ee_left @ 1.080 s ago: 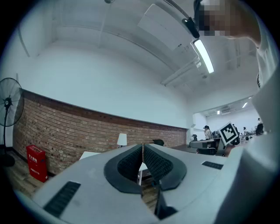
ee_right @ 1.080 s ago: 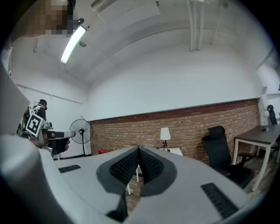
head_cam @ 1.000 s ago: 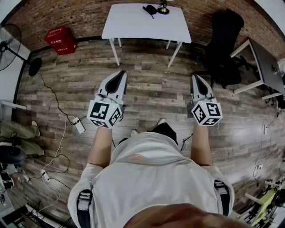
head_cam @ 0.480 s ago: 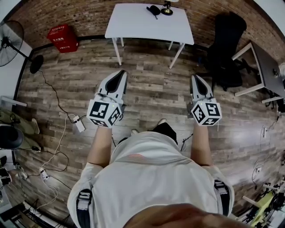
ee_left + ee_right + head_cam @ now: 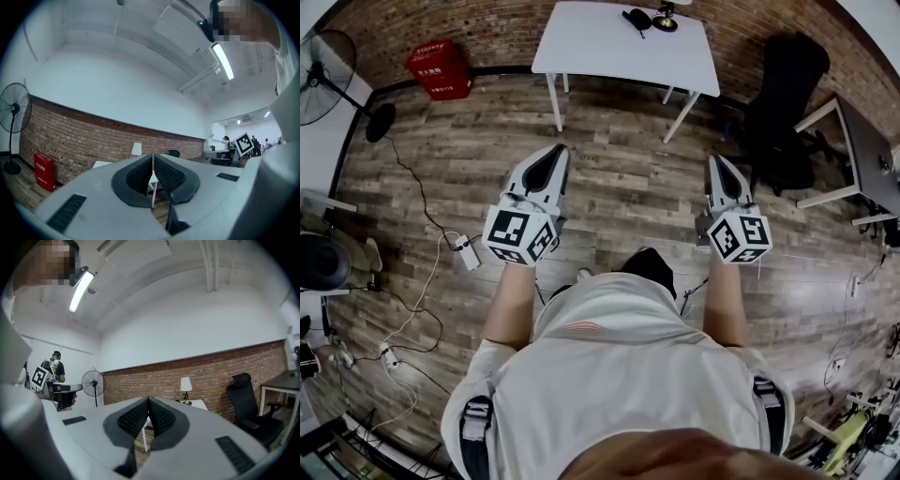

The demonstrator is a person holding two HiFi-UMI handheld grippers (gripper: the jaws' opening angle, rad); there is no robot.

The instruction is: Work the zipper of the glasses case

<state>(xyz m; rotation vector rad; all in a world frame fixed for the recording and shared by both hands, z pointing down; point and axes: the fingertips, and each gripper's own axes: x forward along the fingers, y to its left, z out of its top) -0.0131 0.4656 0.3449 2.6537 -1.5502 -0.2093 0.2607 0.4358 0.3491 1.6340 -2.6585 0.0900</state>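
A dark glasses case (image 5: 638, 18) lies at the far edge of a white table (image 5: 619, 52), beside a small lamp (image 5: 666, 19). I stand on the wooden floor well short of that table. My left gripper (image 5: 557, 152) and right gripper (image 5: 714, 161) are held out in front of my body, pointing toward the table, both shut with nothing between the jaws. In the left gripper view the left gripper (image 5: 153, 158) has its pads pressed together. The right gripper (image 5: 148, 400) shows the same in the right gripper view, with the lamp (image 5: 186, 385) beyond it.
A red crate (image 5: 438, 67) stands by the brick wall at left, with a floor fan (image 5: 328, 89) further left. A black office chair (image 5: 783, 103) and a grey desk (image 5: 862, 150) are at right. A power strip (image 5: 467, 255) and cables trail over the floor at left.
The table and the floor have shifted a little right and down in the head view. Both grippers hold the same pose and stay shut.
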